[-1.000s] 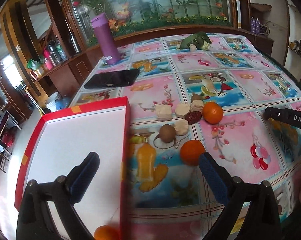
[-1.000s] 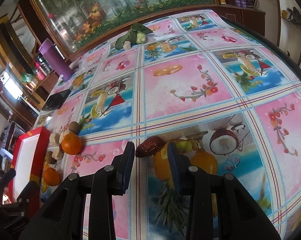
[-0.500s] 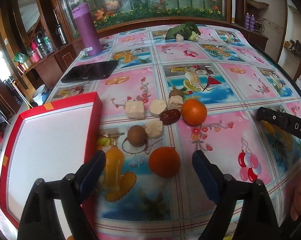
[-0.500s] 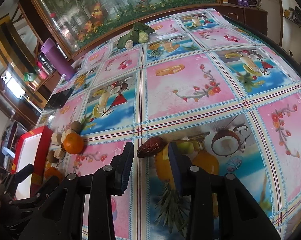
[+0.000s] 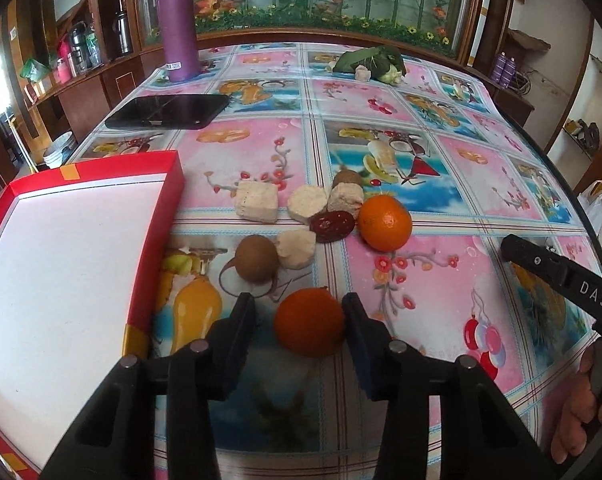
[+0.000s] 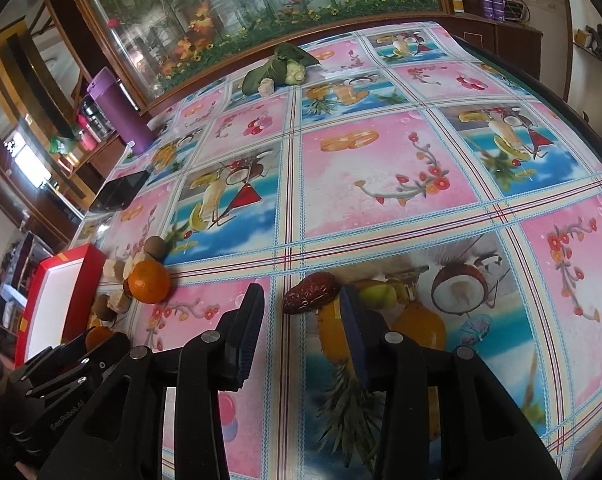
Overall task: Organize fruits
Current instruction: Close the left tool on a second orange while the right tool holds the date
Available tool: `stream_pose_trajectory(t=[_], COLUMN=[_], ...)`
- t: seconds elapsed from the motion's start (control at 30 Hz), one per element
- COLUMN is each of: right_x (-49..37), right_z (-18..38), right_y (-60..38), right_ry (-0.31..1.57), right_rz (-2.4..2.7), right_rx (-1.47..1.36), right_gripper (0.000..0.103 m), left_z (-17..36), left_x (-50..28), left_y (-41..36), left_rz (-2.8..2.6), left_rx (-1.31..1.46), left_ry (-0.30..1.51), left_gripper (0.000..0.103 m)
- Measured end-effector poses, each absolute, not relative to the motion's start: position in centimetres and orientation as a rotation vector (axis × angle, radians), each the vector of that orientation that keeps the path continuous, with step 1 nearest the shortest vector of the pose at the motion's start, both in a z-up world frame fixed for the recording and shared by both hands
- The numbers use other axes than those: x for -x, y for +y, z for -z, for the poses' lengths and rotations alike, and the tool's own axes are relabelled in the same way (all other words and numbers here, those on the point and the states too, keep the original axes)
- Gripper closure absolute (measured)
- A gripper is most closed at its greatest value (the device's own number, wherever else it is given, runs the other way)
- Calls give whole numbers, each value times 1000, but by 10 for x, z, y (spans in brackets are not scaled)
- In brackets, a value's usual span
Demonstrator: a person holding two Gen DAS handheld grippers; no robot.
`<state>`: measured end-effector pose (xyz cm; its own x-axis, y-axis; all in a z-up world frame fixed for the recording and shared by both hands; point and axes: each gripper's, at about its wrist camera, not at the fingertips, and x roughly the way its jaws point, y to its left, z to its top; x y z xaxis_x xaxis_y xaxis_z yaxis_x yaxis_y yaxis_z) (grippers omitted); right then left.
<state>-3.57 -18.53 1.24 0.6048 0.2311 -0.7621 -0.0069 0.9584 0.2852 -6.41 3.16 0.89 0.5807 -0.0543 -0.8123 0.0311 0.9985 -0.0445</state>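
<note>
Desk first: a long surface under a fruit-printed cloth, with plenty of bare room to the right and far side, and its dark rim curving close on the right. At the left the red tray sits with its white floor bare in what I can see, its near wall just beside my left tool.

What has changed in the last second is the left tool: it has dropped from above the tray onto the near orange, and its jaws, wide a moment ago, are closing. The right pad touches the fruit; the left one still shows a sliver of gap, so I would not call it gripped yet. I judge a lift and a short carry leftward over the tray wall comes next (that wall is the edge to clear).

The right tool has kept its place, jaws opening slightly, with the loose date lying at its tips, untouched as far as I can tell.

Left to sort: the second orange, a brown round fruit, another date and pale cubes, all clustered close, so the near orange's neighbours leave little room on its far side.
</note>
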Motion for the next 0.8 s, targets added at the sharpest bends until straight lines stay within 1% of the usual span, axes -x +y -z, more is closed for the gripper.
stream_pose_trajectory(t=[0.03, 0.07, 0.1, 0.17, 0.23, 0.33, 0.37, 0.67, 0.8], right_x=[36, 36, 36, 36, 36, 36, 36, 38, 43], right_z=[-12, -12, -12, -12, -11, -10, -9, -11, -19], right_y=[-183, -180, -178, -175, -174, -171, -172, -176, -176], right_ry=[911, 909, 907, 897, 886, 882, 882, 870, 818], right_rz=[-134, -129, -124, -118, -103, -84, -86, -96, -110], right_rx=[-248, -228, -209, -189, -165, -126, -132, -164, -170], right_gripper=[62, 62, 61, 61, 62, 71, 73, 74, 74], left_z=[-9, -9, -10, -10, -10, -10, -10, -13, -24], left_x=[63, 63, 63, 63, 63, 63, 63, 71, 85], left_y=[31, 30, 31, 30, 30, 31, 32, 39, 45], left_rz=[50, 53, 56, 60, 59, 62, 60, 54, 54], left_rx=[22, 22, 28, 36, 34, 49, 52, 103, 133], left_ry=[947, 945, 943, 941, 941, 940, 940, 939, 912], left_gripper=[56, 59, 63, 67, 67, 67, 68, 68, 68])
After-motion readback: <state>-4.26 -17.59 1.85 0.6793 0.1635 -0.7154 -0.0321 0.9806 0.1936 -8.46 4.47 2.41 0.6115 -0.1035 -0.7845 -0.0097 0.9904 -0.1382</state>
